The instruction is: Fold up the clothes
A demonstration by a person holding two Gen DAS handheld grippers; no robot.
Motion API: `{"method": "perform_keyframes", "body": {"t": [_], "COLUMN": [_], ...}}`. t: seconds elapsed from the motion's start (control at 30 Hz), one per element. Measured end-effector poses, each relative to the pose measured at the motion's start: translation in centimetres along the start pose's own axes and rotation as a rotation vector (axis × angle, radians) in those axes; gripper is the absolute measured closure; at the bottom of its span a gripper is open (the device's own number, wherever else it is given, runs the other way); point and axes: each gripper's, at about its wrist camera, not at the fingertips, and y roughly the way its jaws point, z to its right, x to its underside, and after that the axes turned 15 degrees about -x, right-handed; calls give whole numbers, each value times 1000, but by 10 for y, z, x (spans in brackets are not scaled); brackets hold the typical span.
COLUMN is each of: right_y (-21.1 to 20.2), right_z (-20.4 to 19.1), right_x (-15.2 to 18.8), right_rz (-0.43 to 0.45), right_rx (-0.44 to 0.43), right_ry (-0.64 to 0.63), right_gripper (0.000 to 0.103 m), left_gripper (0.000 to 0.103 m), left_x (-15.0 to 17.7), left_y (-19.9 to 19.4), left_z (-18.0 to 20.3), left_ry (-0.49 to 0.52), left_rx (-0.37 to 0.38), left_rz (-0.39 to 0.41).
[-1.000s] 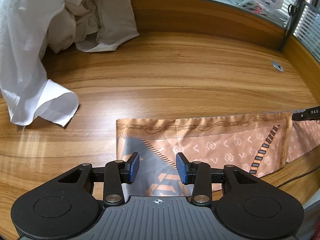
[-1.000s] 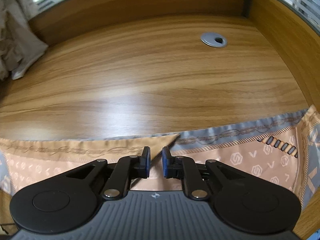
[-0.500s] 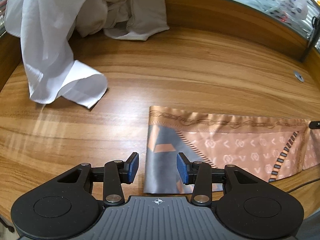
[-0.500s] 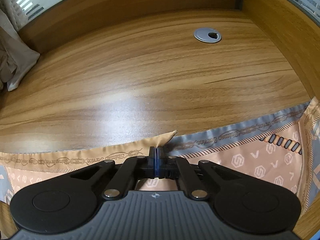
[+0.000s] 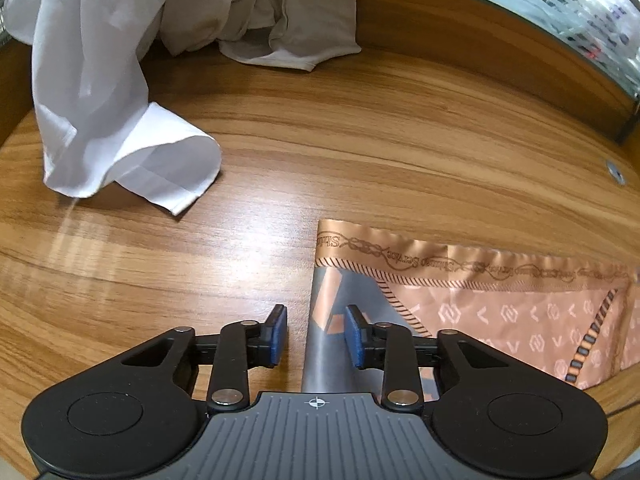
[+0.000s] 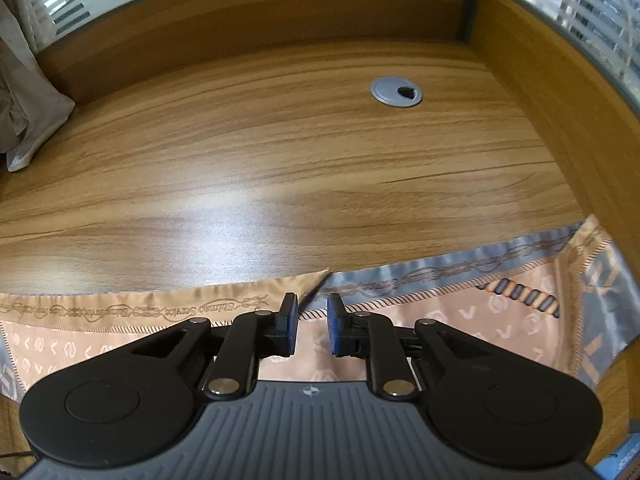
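Note:
A peach and grey satin scarf (image 5: 500,312) with a chain border lies folded into a long strip near the front of the wooden desk (image 5: 360,152). My left gripper (image 5: 317,336) hovers over the scarf's left end. Its jaws are closing, the grey end edge lies between them, and the blue pads (image 5: 280,334) are clear of the cloth. My right gripper (image 6: 312,324) is above the scarf (image 6: 460,308), just short of a folded corner. Those jaws are opening, with nothing pinched between the pads (image 6: 291,322).
A white garment (image 5: 120,120) droops onto the desk at the back left, with a beige one (image 5: 288,16) bunched behind it. A grey cable grommet (image 6: 396,90) sits in the desk at the back right. Wooden partitions (image 6: 560,112) close off the back and right.
My left gripper slid left along the scarf to its end, sank, and narrowed its jaws. My right gripper shut on the scarf's folded edge, then opened and rose slightly.

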Motion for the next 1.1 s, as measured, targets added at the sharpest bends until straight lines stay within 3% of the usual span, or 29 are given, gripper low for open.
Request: {"method": "perform_keyframes", "body": {"t": [0.17, 0.23, 0.27, 0.3, 0.63, 1.1], "right_y": [-13, -17, -18, -20, -22, 5], "right_z": [-4, -8, -10, -12, -36, -90], "right_x": [2, 4, 6, 7, 24, 51], "right_rz": [6, 5, 4, 3, -13, -30], "right_rx": [31, 41, 46, 52, 81, 53], "right_ry": [-22, -22, -20, -17, 9, 64], "right_gripper": [78, 74, 71, 70, 66, 65], "left_gripper": [76, 87, 99, 100, 101, 99], "left_x": [0, 0, -1, -1, -10, -29], "left_y": [8, 8, 9, 9, 6, 20], "left_z": [-5, -7, -8, -9, -48, -157], "left_ry": [-39, -56, -57, -57, -65, -102], "left_rx": [37, 43, 43, 35, -25, -172], "left_rz": [-30, -36, -38, -33, -4, -38]}}
